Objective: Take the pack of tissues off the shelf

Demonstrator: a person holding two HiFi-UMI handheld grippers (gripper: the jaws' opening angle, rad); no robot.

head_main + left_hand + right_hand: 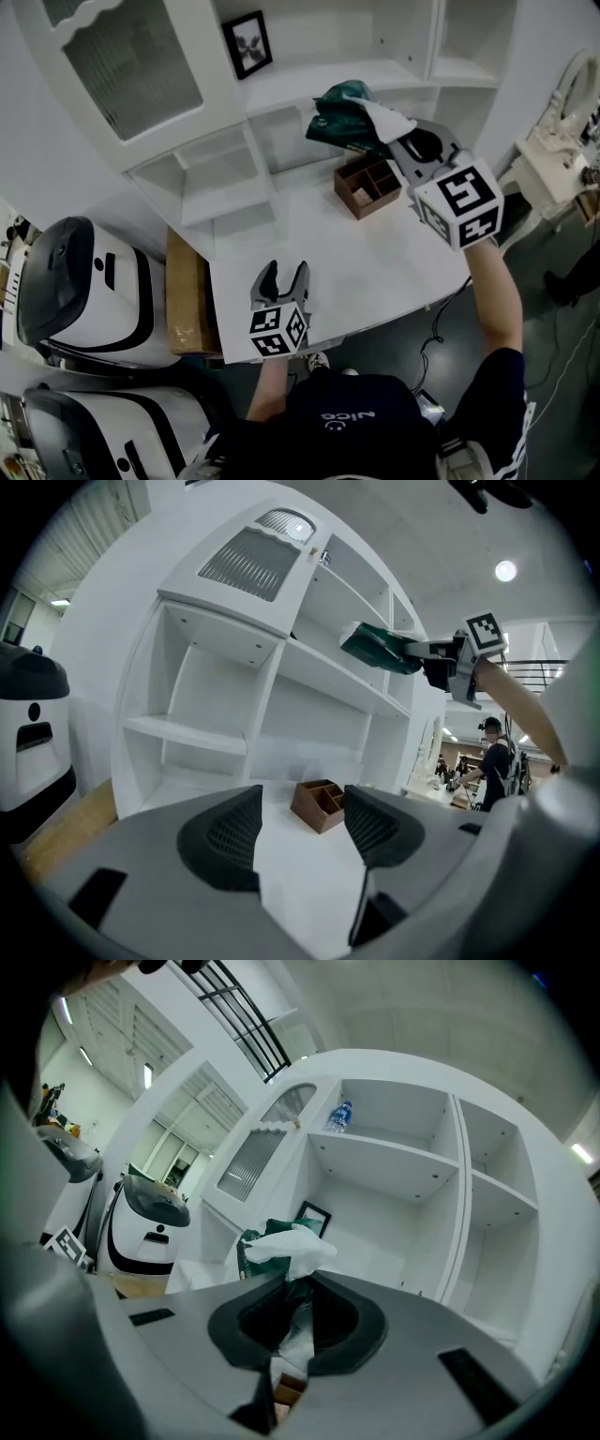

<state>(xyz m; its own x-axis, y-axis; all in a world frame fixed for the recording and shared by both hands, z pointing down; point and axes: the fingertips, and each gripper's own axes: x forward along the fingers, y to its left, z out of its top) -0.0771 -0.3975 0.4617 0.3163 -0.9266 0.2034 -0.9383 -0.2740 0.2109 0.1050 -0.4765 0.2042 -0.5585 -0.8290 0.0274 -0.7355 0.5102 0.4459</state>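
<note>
The pack of tissues [345,117] is dark green with a white tissue [392,120] sticking out. It hangs in the air in front of the white shelf unit [309,80], clear of the shelf board. My right gripper [401,141] is shut on the pack of tissues at its white end; in the right gripper view the pack of tissues [272,1246] rises just beyond the closed jaws of the right gripper [292,1321]. The left gripper view shows the pack of tissues [377,649] held high at the right. My left gripper [282,279] stands open over the white desk [309,262], holding nothing.
A brown wooden organiser box [369,186] with compartments sits on the desk below the pack. A framed picture [247,43] stands on the upper shelf, and a water bottle [340,1117] higher up. White robot-like machines [75,291] stand left of the desk. A person [491,761] stands far off.
</note>
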